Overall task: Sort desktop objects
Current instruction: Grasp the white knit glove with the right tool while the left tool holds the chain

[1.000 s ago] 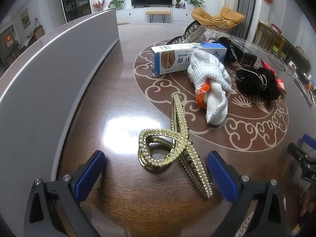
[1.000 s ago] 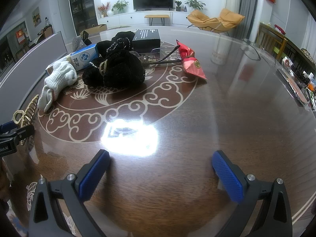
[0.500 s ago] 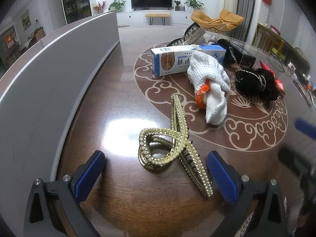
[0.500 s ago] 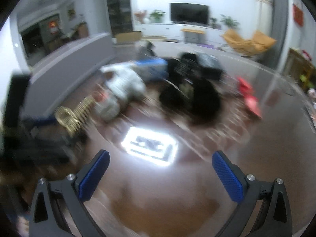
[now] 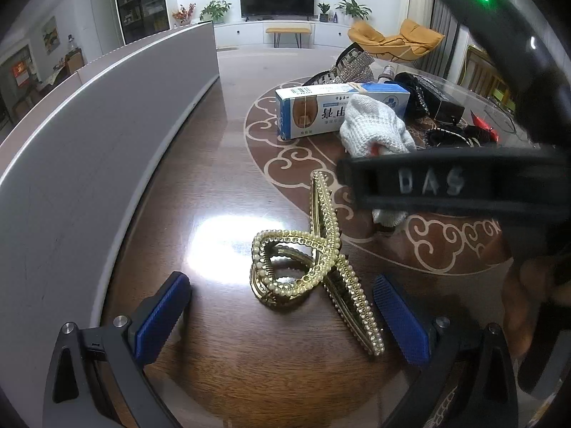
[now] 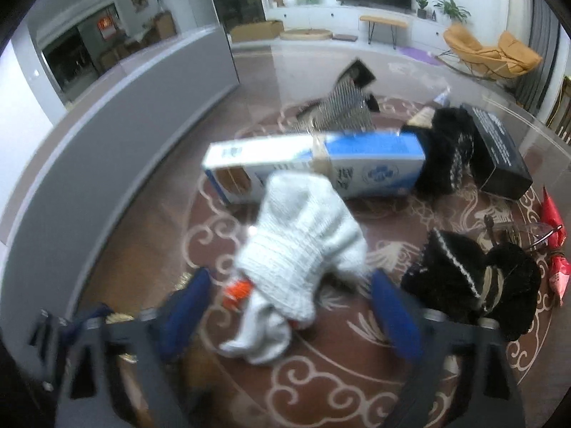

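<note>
1. Along the table's [image 5: 228, 135] left edge runs a long grey partition [image 5: 89, 149]; no open container shows in either view, and whether the blue-and-white carton [image 6: 314, 167] lying on its side in the middle holds anything cannot be told.
2. The left gripper [image 5: 285, 315] points steeply down near the table's near-left edge, its blue pads [image 5: 162, 315] spread wide and gripping nothing; the gold pearl hair clip [image 5: 314, 260] lies on the wood between them, touching neither.
3. The right gripper [image 6: 289, 317] tilts down over the middle pattern. Its jaws have just been closing and stand partly open, with the white knitted glove [image 6: 299, 249] between the pads; contact is blurred, so no hold shows.
4. In the left wrist view, the right gripper's black body crosses the right side, hiding part of the glove.
5. Right of the carton lie a black box [image 6: 499, 149], black fuzzy hair ties [image 6: 474, 281] and a red packet [image 6: 553, 214]; a rhinestone clip [image 6: 346, 107] stands behind the carton.
</note>
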The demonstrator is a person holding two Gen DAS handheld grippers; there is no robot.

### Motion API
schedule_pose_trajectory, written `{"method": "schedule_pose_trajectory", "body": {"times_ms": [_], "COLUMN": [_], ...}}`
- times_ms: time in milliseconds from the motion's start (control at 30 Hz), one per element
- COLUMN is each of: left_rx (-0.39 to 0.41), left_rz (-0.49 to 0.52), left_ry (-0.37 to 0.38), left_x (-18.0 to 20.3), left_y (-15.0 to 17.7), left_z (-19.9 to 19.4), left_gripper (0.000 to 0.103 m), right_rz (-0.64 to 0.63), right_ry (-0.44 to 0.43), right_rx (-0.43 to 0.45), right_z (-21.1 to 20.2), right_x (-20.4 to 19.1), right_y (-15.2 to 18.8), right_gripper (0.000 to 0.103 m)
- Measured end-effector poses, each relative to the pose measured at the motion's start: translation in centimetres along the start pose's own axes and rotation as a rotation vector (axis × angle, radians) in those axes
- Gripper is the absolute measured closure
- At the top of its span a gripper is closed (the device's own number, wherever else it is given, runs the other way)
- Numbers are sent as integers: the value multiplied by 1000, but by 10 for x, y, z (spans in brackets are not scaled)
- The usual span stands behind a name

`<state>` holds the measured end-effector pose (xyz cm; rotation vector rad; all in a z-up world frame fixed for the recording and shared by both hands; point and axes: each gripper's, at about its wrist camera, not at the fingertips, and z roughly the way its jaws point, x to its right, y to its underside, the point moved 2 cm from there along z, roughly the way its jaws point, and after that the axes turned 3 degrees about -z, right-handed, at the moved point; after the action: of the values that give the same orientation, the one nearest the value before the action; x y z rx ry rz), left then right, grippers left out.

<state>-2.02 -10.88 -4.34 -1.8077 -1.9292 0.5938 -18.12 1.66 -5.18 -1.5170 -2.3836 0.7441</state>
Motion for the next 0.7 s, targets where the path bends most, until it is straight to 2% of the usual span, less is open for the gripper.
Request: {"method": "schedule_pose_trajectory", "body": {"times_ms": [67, 200, 367, 600, 667, 700], "left_rx": [0, 0, 0, 0, 0, 0], "left_rz": [0, 0, 0, 0, 0, 0], "left_ry": [0, 0, 0, 0, 0, -1], "left_x": [0, 0, 0, -2, -2, -2], "left_y": [0, 0, 1, 1, 1, 1], "left_z": [0, 0, 0, -1, -1, -1], "left_gripper": [0, 0, 0, 0, 0, 0], "right_rz": [-36, -91, -99, 21, 47, 55], "right_ry": [5, 28, 57, 21, 7, 6], "right_rx": [19, 34, 64, 94, 103, 103], "right_z": [-3, -15, -42, -90, -98, -102], "right_x": [1, 5, 28, 78, 87, 89], "right_y": [5, 20, 63, 130, 140, 143], "right_gripper": [35, 61, 61, 60, 57, 50]}}
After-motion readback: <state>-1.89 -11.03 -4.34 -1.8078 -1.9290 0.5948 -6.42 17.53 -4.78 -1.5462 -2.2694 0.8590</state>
